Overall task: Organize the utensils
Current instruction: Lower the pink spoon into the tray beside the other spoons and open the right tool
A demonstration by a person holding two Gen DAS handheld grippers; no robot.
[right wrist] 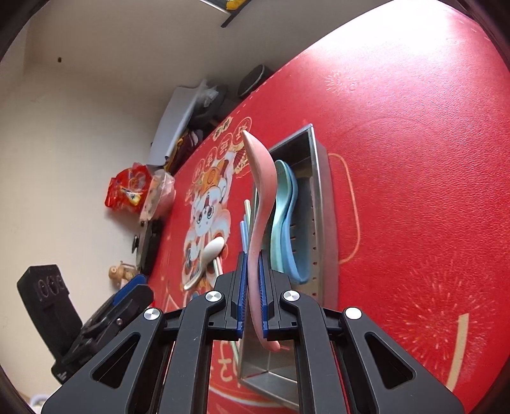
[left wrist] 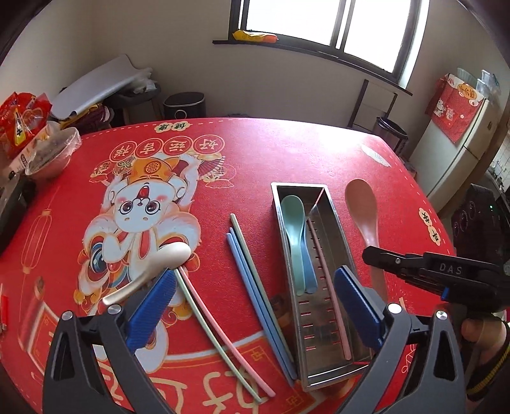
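Room: a small kitchen with a bright window (left wrist: pixel 322 19), a white fridge (left wrist: pixel 459 133) and a bin by the wall.
Table: a red cloth (left wrist: pixel 223 153) with a white cartoon rabbit (left wrist: pixel 140 210) covers it. I think the cloth keeps the top clean. The round gold signs above the rabbit hold Chinese writing, upside down from here, and I cannot read it.
Metal tray (left wrist: pixel 314 280): a long steel box with slots in the floor, likely so water drips out. It is where the utensils go.
In the tray: a green spoon (left wrist: pixel 291 223), a blue spoon (left wrist: pixel 309 270) under it and one pink chopstick (left wrist: pixel 331 296).
Still on the cloth: blue chopsticks (left wrist: pixel 255 293), a green and a pink chopstick (left wrist: pixel 210 318), and a white spoon (left wrist: pixel 153 270), all left of the tray.
Right gripper (right wrist: pixel 253 296): its blue pads are squeezed tight on the pink spoon (right wrist: pixel 259 191), held by the handle just above the tray, bowl end forward, I guess to drop it in. It says "DAS" on its side.
Left gripper (left wrist: pixel 255 305): its jaws are wide apart and hold nothing.
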